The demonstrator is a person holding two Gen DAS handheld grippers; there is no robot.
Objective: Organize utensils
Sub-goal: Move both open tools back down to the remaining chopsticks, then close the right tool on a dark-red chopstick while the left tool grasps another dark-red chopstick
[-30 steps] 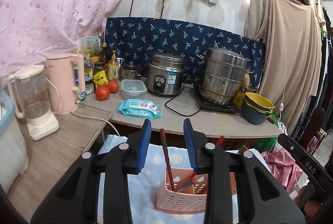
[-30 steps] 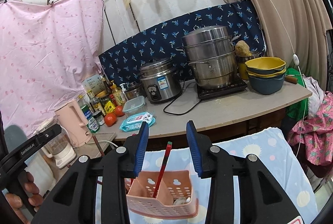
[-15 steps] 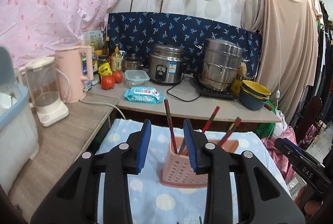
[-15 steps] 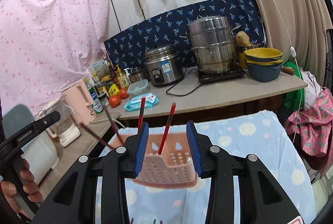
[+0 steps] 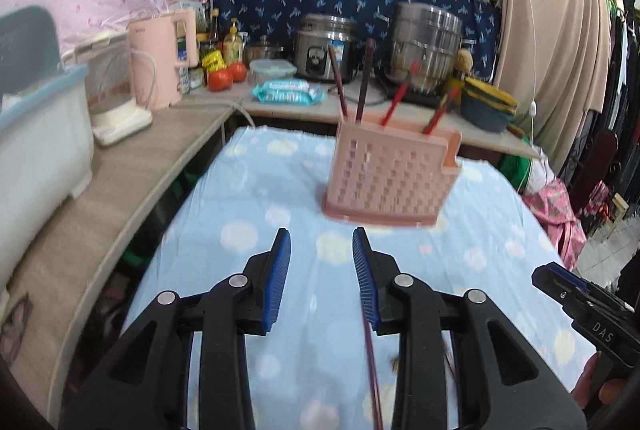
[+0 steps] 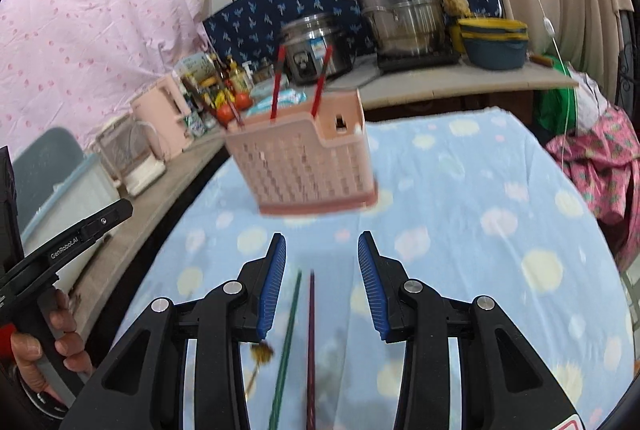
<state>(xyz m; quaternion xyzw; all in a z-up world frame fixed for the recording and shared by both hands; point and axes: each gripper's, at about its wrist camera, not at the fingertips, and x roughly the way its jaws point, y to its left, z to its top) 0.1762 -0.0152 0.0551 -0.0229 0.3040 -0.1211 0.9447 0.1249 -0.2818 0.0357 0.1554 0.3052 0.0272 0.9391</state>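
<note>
A pink perforated utensil basket (image 5: 390,176) stands on the blue dotted cloth (image 5: 256,214) with several chopsticks (image 5: 364,82) upright in it; it also shows in the right wrist view (image 6: 306,162). My left gripper (image 5: 320,272) is open and empty, a little short of the basket. A dark chopstick (image 5: 372,370) lies on the cloth under its right finger. My right gripper (image 6: 322,272) is open and empty above a green chopstick (image 6: 286,346) and a dark red chopstick (image 6: 311,346) lying on the cloth.
A counter (image 5: 280,102) behind the cloth holds a rice cooker (image 5: 322,46), a steel steamer pot (image 5: 428,46), stacked bowls (image 5: 486,106), tomatoes and a wipes pack. A side shelf (image 5: 120,166) at left carries a pink kettle (image 5: 162,58), a blender and a white bin.
Both grippers pulled back and tilted down from the basket. The basket now stands farther off, and chopsticks lying on the cloth have come into view below the fingers.
</note>
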